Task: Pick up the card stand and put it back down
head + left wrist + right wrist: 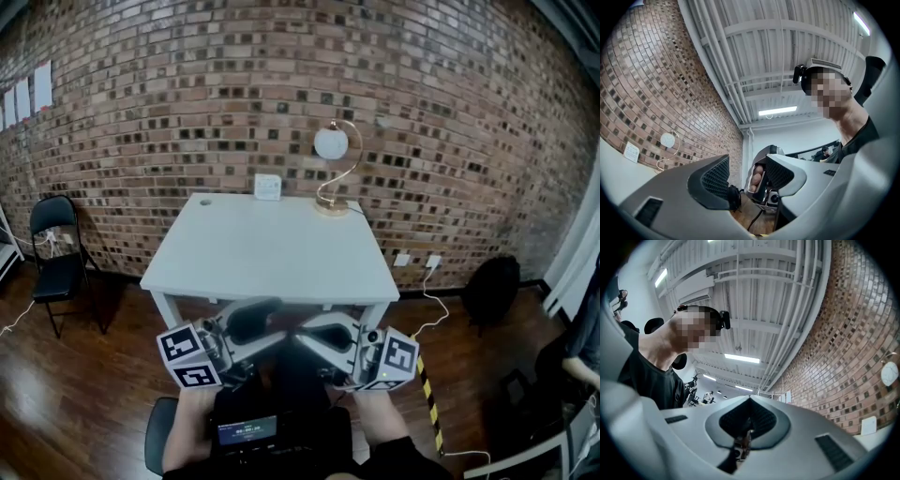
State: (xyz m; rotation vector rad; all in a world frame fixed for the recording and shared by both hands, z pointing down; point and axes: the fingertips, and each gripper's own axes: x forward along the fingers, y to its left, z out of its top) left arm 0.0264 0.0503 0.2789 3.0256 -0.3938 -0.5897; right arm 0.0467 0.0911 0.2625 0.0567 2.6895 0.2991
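The card stand (268,187) sits at the table's (234,258) back edge, well apart from both grippers. The left gripper (747,180) has its fingers apart and empty. The right gripper (750,419) has its fingers together on nothing.

The left gripper (255,321) and the right gripper (314,336) sit side by side just before the near edge of the table (272,258), their fingers turned inward toward each other. Beyond the fingers the table runs back to the wall (187,103). The card stand (268,187) stands on the table's far edge, straight ahead of the gap between the two sets of fingers and well apart from them. The lamp (333,169) stands just right of it, also on the far edge. Well left of the left fingers, a chair (54,248) stands on the floor (94,394) beside the table. Ahead and right of the right fingers, the wall sockets (417,260) sit low on the wall, past the table's right end.
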